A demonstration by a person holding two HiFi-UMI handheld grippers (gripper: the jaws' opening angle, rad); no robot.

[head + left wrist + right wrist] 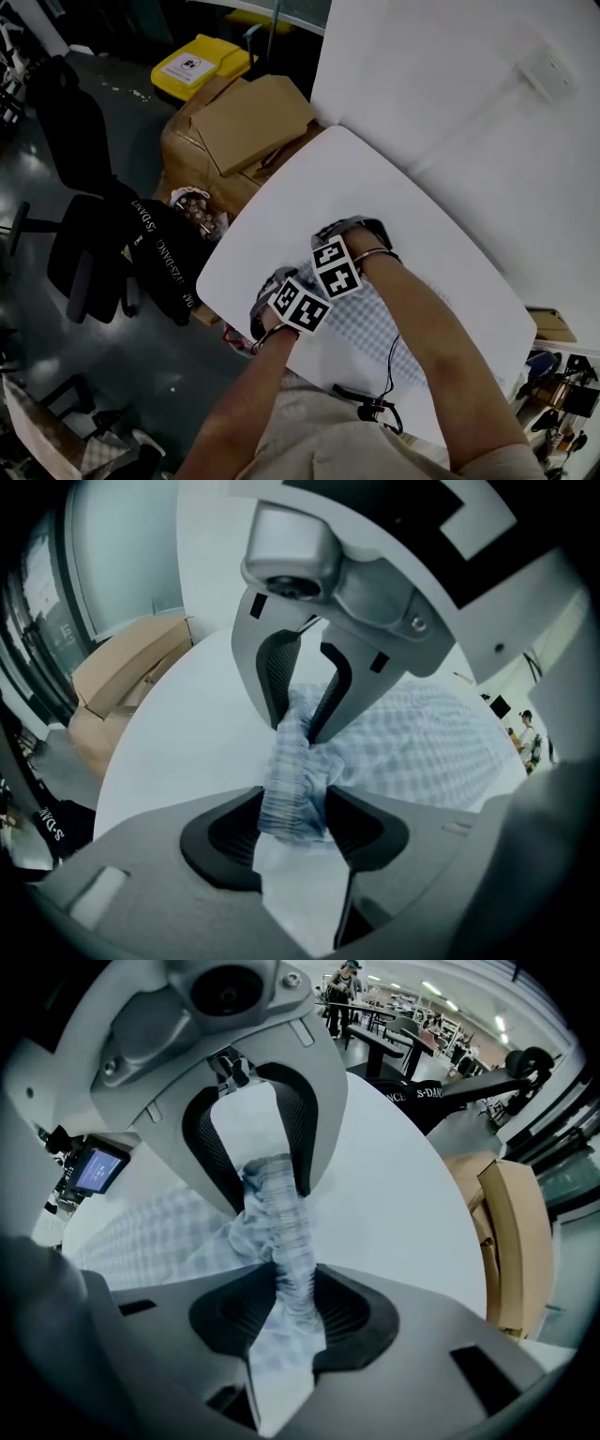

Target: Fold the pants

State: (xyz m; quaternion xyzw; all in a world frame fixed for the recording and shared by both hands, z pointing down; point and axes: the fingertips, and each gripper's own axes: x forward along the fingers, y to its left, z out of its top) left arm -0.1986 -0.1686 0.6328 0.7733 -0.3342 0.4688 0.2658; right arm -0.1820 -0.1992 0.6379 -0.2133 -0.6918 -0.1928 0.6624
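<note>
Entry. The light blue-and-white checked cloth pants (380, 323) lay spread on the white rounded-corner table (403, 187). In the head view they sat toward its near edge, at about 5 o'clock from the tabletop's middle. One end of the pants, a ribbed gathered band, was bunched up into a ridge at the cloth's 10 o'clock end.

I had both tools on that ridge. The left gripper (295, 819) pinched the bunched band between its black ribbed pads, with cloth filling the gap from pad to pad. The right gripper (295, 1309) was likewise clamped on the band. Its pads stood closer together, with a narrower twist of cloth squeezed between them. The two grippers stood just beside each other, nose to nose. Each one's own view showed the other at 12 o'clock, biting the same strip. In the head view their marker cubes nearly touched, the left at 8 o'clock of the right.

The rest of the pants lay flat toward 4 o'clock. A thin black cable (380, 398) showed at 6 o'clock of the cloth, near the table's near edge.

Off the table, at its 10 o'clock, stood brown cardboard boxes (244, 131). A yellow lidded bin (199, 64) stood beyond them at 11 o'clock. A black bag with white lettering (167, 258) sat at 9 o'clock by the table edge. A black office chair (80, 197) stood farther out the same way.
</note>
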